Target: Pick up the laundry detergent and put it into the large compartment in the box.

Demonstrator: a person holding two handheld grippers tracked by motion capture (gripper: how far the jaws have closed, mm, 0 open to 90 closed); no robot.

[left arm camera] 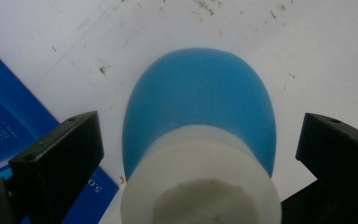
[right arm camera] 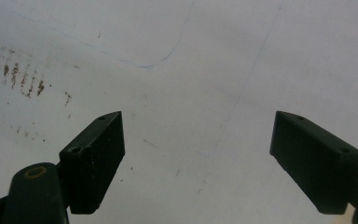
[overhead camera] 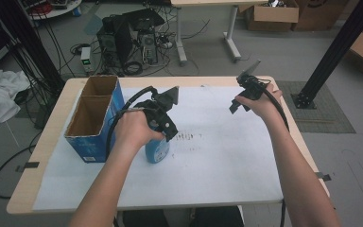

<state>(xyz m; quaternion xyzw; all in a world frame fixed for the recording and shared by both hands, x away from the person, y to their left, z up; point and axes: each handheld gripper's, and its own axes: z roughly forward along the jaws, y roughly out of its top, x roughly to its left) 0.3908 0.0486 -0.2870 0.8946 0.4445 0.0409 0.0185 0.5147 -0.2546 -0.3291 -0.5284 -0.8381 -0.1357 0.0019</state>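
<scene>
Standing upright on the white sheet (overhead camera: 227, 161) that covers the desk (overhead camera: 38, 175), the blue bottle (left arm camera: 200, 98) with its white cap (left arm camera: 200, 177) sits between the left gripper (left arm camera: 200, 154)'s jaws, which are spread wide, a gap on either side, touching nothing. Just beside it stands an open blue carton (overhead camera: 92, 118) with two compartments, close to one jaw. The right gripper (right arm camera: 196, 158) hangs well apart over bare, speckled sheet, jaws wide apart and empty. Cables, computer towers and cardboard boxes lie on the floor beyond.
</scene>
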